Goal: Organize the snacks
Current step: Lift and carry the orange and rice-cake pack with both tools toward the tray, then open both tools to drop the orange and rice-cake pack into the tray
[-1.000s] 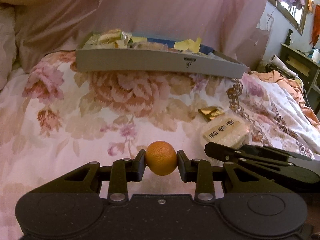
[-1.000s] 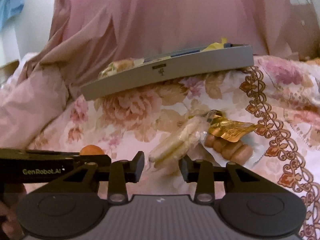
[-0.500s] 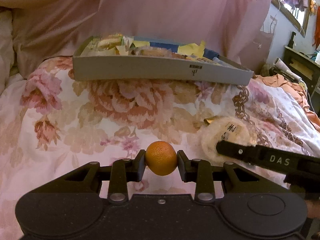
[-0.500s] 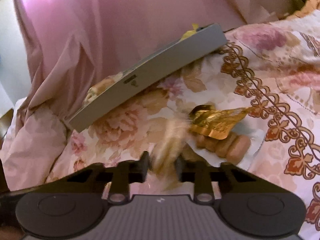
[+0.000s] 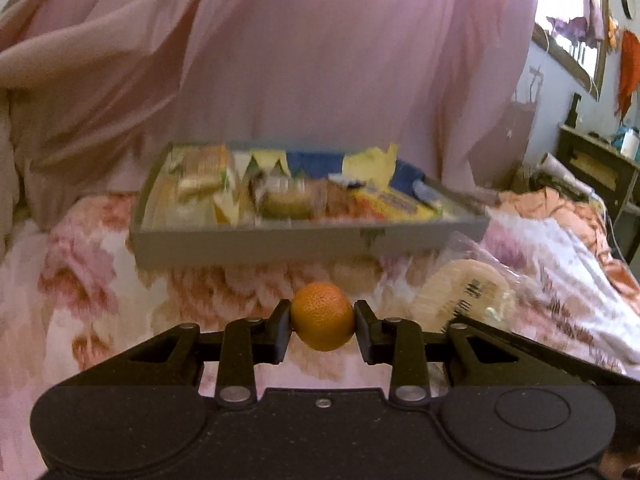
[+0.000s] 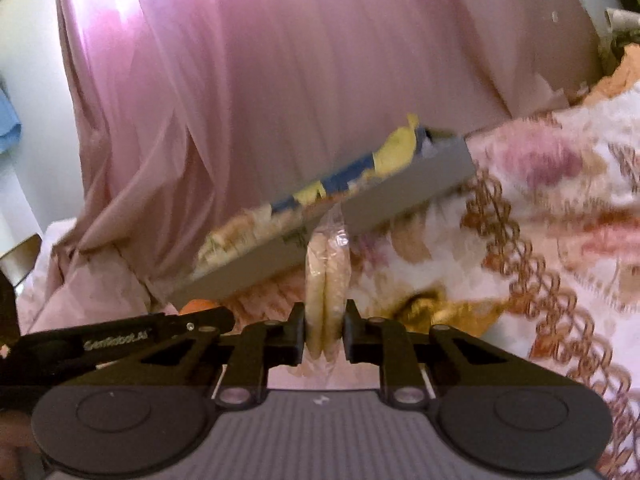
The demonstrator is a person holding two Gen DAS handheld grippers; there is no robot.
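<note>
My left gripper [image 5: 322,330] is shut on a small orange [image 5: 322,321] and holds it above the floral bedspread, in front of the grey tray [image 5: 308,241] filled with several wrapped snacks. My right gripper [image 6: 324,332] is shut on a clear packet of pale round crackers [image 6: 327,276] and holds it upright, lifted off the bed. That packet also shows in the left wrist view [image 5: 460,296], at the right of the orange. The tray appears tilted in the right wrist view [image 6: 320,256], just behind the packet.
A gold foil wrapper [image 6: 444,310] lies on the bedspread at the right of my right gripper. Pink curtain fabric [image 5: 320,60] hangs behind the tray. A dark wooden cabinet [image 5: 596,168] stands at the far right. The left gripper's side [image 6: 120,340] shows at lower left.
My right gripper closed on the cracker packet and lifted it off the bed. My left gripper rose with the orange, so the tray's contents now show from above.
</note>
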